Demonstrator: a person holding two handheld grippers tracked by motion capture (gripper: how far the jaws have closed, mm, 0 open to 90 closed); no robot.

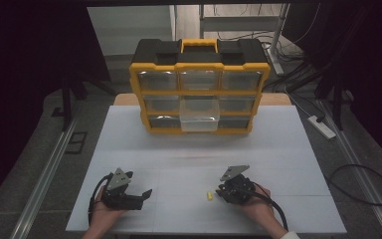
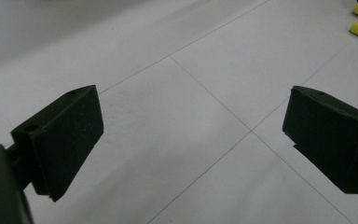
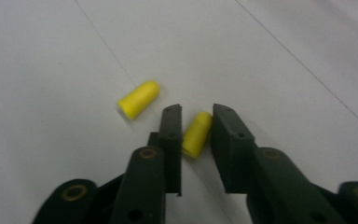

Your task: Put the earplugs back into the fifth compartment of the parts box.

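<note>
Yellow foam earplug (image 3: 196,134) sits pinched between the jaws of the right gripper (image 3: 196,122), low over the white table (image 3: 51,60) near its front edge. A second earplug (image 3: 138,99) lies loose on the table just beside the jaw tips, not touching them. Well apart to the side, the left gripper (image 2: 191,121) holds its jaws spread wide over bare tabletop.

Dim overhead light is falling on the pale grey tabletop (image 1: 189,159) in the high view, while the frame's left and right edges are sinking into near-black. The gripper views are looking soft and grainy: the black plastic jaws at the bottom are blurring, casting faint shadows.
</note>
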